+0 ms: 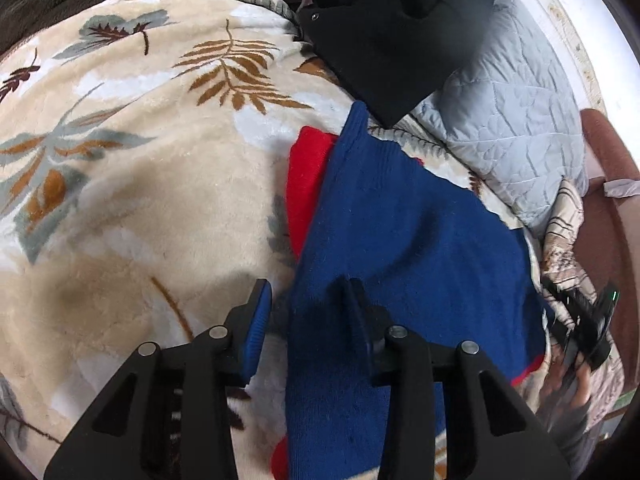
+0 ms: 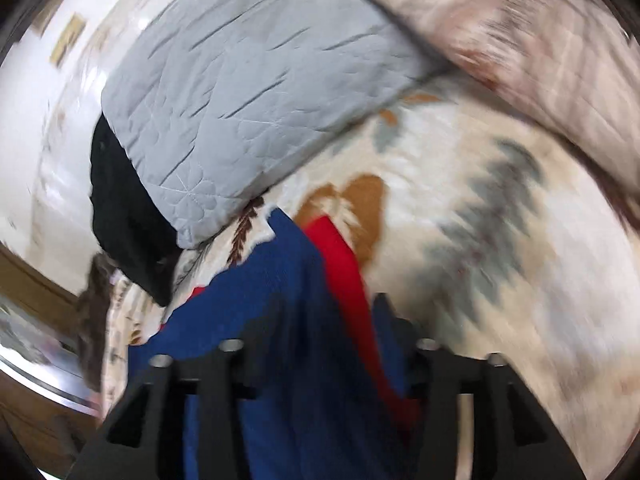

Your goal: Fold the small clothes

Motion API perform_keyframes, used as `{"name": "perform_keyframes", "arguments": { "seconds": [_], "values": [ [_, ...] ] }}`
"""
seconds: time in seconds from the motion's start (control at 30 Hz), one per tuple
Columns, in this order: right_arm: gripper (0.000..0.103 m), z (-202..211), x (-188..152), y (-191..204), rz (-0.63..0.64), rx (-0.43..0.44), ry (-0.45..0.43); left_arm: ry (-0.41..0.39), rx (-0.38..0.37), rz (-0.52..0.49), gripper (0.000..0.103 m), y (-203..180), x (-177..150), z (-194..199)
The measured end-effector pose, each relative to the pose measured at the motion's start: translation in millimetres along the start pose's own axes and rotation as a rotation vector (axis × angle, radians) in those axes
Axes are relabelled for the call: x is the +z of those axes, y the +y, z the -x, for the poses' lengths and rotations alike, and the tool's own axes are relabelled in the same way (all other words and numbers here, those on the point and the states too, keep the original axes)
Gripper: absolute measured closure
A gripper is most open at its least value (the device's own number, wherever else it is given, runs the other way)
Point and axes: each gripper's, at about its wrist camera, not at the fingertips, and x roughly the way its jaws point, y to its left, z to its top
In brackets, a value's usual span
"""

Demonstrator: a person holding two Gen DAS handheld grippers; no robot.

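Left gripper (image 1: pixel 308 300) jaws apart over blue-and-red knit garment (image 1: pixel 400 240); right gripper (image 2: pixel 326 312) likewise.

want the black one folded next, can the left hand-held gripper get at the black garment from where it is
Probably yes. The left hand-held gripper stands open over the blue garment, and the black garment lies farther ahead on the blanket, uncovered, with only low cloth in between.

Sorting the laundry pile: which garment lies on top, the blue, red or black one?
The blue garment; it covers the red one, while the black one lies apart.
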Motion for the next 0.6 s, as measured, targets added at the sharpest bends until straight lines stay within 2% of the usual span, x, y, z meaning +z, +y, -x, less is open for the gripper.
{"name": "perform_keyframes", "arguments": {
  "seconds": [0.13,0.17,0.2,0.27,0.3,0.37,0.5,0.53,0.6],
  "values": [
    [0.049,19.4,-36.0,-30.3,-0.030,-0.020,0.074,0.070,-0.044,0.022,0.054,-0.6,-10.7,1.6],
    [0.064,21.5,-41.4,-33.3,-0.024,0.008,0.081,0.086,-0.061,0.032,0.054,-1.4,-14.5,1.7],
    [0.091,26.6,-44.7,-32.6,-0.006,0.039,0.072,0.101,-0.070,0.037,0.054,-2.2,-17.6,1.5],
    [0.091,45.6,-46.0,-26.0,0.015,0.077,0.008,0.101,-0.055,0.034,0.058,-4.1,-22.7,4.7],
    [0.092,54.3,-45.7,-23.6,0.017,0.083,-0.030,0.092,-0.046,0.024,0.066,-5.3,-23.6,6.5],
    [0.094,61.8,-43.7,-22.8,0.003,0.048,-0.084,0.085,-0.019,0.002,0.072,-7.3,-24.0,8.4],
    [0.094,34.5,-52.6,-39.7,-0.068,-0.087,0.010,0.086,0.030,-0.013,0.073,-3.6,-24.6,7.0],
    [0.094,37.6,-54.6,-37.8,-0.082,-0.094,0.001,0.090,0.031,-0.009,0.073,-1.5,-24.7,8.0],
    [0.081,54.8,-58.3,-28.2,-0.120,-0.125,-0.070,0.099,0.021,-0.002,0.074,2.0,-23.0,16.9]
  ]
}}
